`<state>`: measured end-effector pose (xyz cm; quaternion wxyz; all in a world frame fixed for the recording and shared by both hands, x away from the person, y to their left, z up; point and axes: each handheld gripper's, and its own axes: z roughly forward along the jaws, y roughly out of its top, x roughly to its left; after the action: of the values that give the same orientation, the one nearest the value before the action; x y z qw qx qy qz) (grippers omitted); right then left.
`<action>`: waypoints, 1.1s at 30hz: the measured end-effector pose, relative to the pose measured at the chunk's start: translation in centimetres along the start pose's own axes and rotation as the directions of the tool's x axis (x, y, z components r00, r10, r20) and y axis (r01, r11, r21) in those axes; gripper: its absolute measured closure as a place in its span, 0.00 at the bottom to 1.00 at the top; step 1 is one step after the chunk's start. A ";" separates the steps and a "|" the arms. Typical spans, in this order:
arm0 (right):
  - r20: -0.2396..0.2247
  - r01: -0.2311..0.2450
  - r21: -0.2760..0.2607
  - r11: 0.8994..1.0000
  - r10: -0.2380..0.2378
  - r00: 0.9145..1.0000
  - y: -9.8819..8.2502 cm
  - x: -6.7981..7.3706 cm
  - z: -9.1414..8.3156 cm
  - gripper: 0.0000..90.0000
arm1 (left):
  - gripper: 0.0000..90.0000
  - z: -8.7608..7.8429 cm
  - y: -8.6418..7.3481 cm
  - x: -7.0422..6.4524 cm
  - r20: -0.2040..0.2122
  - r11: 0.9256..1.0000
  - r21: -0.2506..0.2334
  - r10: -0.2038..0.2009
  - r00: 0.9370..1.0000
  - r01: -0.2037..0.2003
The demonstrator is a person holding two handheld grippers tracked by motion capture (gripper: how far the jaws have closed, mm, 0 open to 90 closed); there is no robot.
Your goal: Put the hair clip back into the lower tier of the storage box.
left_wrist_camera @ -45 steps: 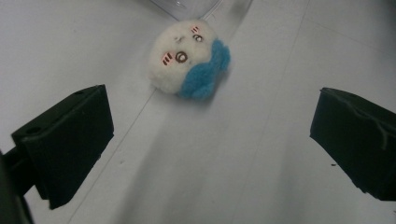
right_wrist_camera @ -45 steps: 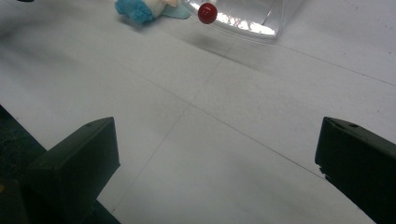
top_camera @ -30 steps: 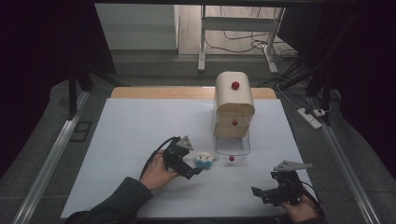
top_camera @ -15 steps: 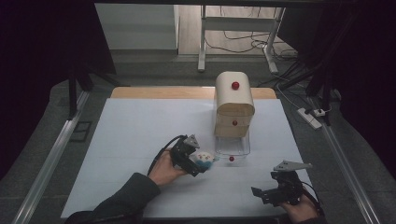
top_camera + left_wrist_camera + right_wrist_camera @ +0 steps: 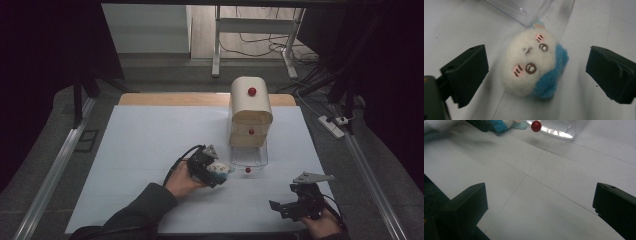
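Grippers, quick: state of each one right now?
Left gripper: open, jaws either side of the felt doll head, not touching it.
Right gripper: open, holding nothing, over the white table.

A small felt doll head [image 5: 534, 66] lies on the white table top between the left gripper's two black fingers [image 5: 465, 75], which stand wide apart with a gap on each side, neither touching it. It is round and cream-white, with brown ringed eyes, pink striped cheeks and a tuft of blue hair [image 5: 551, 75] along the side nearer one finger. Its face is turned up and tilted. Just beyond the fingertips, past the crown of the head, is the corner of a clear plastic drawer [image 5: 529, 11]. From above, the head [image 5: 218, 169] shows as a pale spot at the tip of the left gripper [image 5: 222, 172], just beside the drawer [image 5: 250, 156] pulled out of a cream cabinet [image 5: 251, 112] with red knobs.
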<state>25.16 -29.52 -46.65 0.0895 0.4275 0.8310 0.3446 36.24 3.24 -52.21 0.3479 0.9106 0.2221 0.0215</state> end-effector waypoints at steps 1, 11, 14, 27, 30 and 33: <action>0.000 0.000 0.000 1.000 0.000 1.000 0.0 0.0 0.0 0.00 | 0.09 0.1 0.0 0.0 0.001 1.000 0.002 0.003 1.000 -0.003; -0.001 0.001 0.000 1.000 -0.001 1.000 0.0 0.0 0.0 0.00 | 0.35 0.7 0.0 -0.3 -0.030 0.998 0.047 0.036 0.999 -0.034; -0.002 0.001 0.000 1.000 -0.001 1.000 0.0 0.0 0.0 0.00 | 0.39 0.6 0.1 -0.5 -0.036 0.997 0.057 0.051 0.998 -0.049; -0.003 0.002 -0.001 1.000 -0.002 1.000 0.0 0.0 0.0 0.00 | 0.47 -0.3 0.3 -0.5 -0.008 0.998 0.042 0.040 0.999 -0.040; -0.004 0.002 -0.001 1.000 -0.002 1.000 0.0 0.0 0.0 0.00 | 0.48 -0.6 0.3 -0.4 -0.006 0.999 0.036 0.040 0.999 -0.040; -0.004 0.002 -0.001 1.000 -0.002 1.000 0.0 0.0 0.0 0.00 | 0.48 -0.9 0.4 -0.3 0.005 0.999 0.030 0.032 0.999 -0.032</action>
<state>25.15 -29.53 -46.65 0.0884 0.4261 0.8314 0.3456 35.89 3.43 -51.25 0.3343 0.9192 0.2070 0.0218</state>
